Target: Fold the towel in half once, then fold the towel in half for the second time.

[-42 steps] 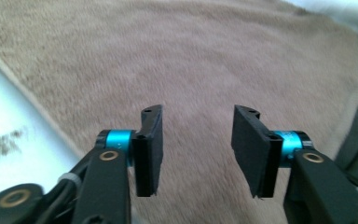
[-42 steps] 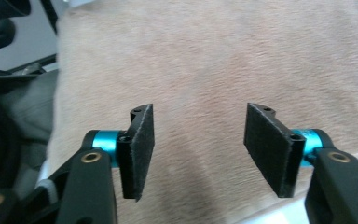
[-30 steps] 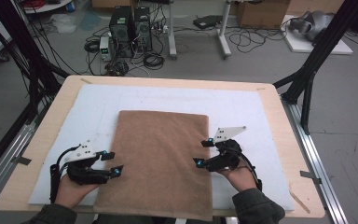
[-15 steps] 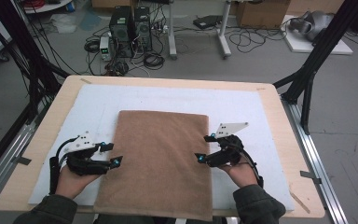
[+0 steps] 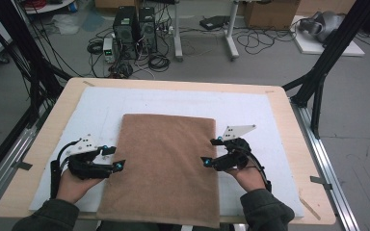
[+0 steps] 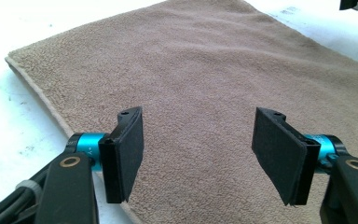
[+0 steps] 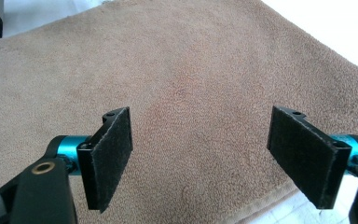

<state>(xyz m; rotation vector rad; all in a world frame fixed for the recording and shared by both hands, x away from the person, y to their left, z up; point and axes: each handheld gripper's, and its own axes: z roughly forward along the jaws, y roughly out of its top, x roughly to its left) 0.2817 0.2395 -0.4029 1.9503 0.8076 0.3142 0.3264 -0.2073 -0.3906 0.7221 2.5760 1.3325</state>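
A brown towel point(image 5: 161, 168) lies flat in the middle of the white mat point(image 5: 250, 108) on the table point(image 5: 284, 103), and its near end hangs a little over the front edge of the table. The left gripper point(image 5: 113, 158) stands at the left side of the towel and the right gripper point(image 5: 211, 151) at the right side; both have the jaws wide apart and nothing between the pads, which hover just above the cloth. The towel looks soft, thick and light, so I think it will bend and sag when lifted and will not slip easily from the pads. It seems folded, with a doubled border along the left side, so a good place to take hold is the side edge or a near corner, pinching all layers together. Around the towel the mat is bare on the left, right and far side, which gives free room to fold or drag it.
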